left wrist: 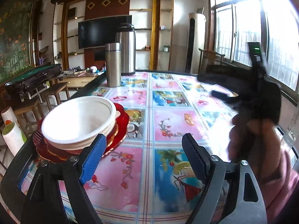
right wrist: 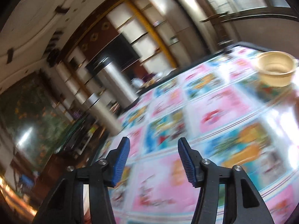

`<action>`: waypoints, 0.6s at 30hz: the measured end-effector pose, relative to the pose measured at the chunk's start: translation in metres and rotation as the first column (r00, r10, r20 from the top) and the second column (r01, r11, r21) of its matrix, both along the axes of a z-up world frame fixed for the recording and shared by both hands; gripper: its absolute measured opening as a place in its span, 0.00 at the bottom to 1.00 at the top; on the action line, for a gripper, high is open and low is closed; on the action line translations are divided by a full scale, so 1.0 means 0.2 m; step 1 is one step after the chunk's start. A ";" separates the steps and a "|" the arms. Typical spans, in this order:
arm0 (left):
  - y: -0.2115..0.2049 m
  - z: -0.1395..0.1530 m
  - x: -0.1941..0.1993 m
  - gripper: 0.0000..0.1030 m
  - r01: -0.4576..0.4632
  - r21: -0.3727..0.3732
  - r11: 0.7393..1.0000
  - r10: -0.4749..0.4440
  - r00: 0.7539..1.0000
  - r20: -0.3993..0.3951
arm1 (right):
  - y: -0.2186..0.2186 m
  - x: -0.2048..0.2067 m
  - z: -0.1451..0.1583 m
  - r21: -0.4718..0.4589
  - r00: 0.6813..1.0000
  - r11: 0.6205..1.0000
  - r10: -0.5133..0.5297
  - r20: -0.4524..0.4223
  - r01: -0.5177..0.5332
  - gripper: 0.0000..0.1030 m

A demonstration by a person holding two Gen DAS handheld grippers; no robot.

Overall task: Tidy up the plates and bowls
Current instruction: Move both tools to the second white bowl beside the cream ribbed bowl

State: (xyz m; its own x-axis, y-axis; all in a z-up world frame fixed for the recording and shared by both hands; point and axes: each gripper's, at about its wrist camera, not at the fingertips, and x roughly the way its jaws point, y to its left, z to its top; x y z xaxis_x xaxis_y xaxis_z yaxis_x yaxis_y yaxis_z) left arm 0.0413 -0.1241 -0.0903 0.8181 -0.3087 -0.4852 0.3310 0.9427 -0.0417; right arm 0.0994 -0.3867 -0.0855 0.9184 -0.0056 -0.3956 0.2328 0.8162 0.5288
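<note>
the table [left wrist: 164,112] wears a shiny cloth of pink and blue picture squares, with bright light from the window [left wrist: 241,29] bouncing off it. on the far left of the room there is a green flower picture [left wrist: 13,37] on the wall and wooden stools [left wrist: 54,93] on the floor. next comes a black tv [left wrist: 101,31] set in a wall of shelves, then a tall white fan unit [left wrist: 196,41], then the window. at the left edge of the table sits a stack of red plates [left wrist: 119,130] with a white bowl [left wrist: 78,119] on top; the bowl looks empty inside. farther back stand a small steel flask [left wrist: 112,65] and a bigger steel jug [left wrist: 127,50], close together. the left gripper [left wrist: 143,160] hangs low over the cloth with its blue fingers [left wrist: 93,158] wide apart and nothing between them; its left finger is just in front of the plate stack, and i cannot tell if they touch. to the right a hand in a pink sleeve [left wrist: 250,140] holds the other tool, all blurry. the right wrist view is tilted and smeared. the right gripper [right wrist: 153,160] has its fingers apart too, holding nothing, above the cloth. far off at the right side of the table sits a tan bowl [right wrist: 274,71], upright on the cloth.
</note>
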 end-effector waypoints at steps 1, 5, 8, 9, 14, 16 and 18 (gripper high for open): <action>-0.02 -0.01 -0.01 0.81 0.000 0.007 1.000 0.000 1.000 -0.008 | -0.07 -0.02 0.00 -0.008 0.999 0.999 -0.044 -0.011 0.044 0.56; -0.05 -0.04 -0.02 0.81 -0.006 0.028 1.000 0.007 1.000 -0.018 | -0.34 -0.09 0.03 -0.029 0.973 0.974 -0.226 -0.043 0.225 0.57; -0.07 -0.05 -0.02 0.81 -0.010 0.041 0.999 0.011 1.000 -0.022 | -0.53 -0.11 0.07 -0.093 0.921 0.921 -0.384 -0.067 0.377 0.60; -0.08 -0.05 -0.01 0.81 -0.009 0.047 0.999 0.011 1.000 -0.025 | -0.59 -0.12 0.08 -0.114 0.903 0.903 -0.424 -0.072 0.415 0.62; -0.13 -0.06 -0.01 0.81 0.009 0.077 0.997 -0.007 0.999 -0.037 | -0.90 0.00 0.13 -0.183 0.843 0.849 -0.520 -0.134 0.495 0.75; -0.16 -0.07 -0.02 0.81 0.021 0.089 0.996 -0.018 0.999 -0.042 | -1.00 0.04 0.13 -0.179 0.831 0.842 -0.534 -0.153 0.508 0.75; -0.20 -0.06 -0.02 0.81 0.037 0.095 0.995 -0.033 0.998 -0.049 | -1.10 0.08 0.10 -0.155 0.816 0.837 -0.547 -0.186 0.525 0.75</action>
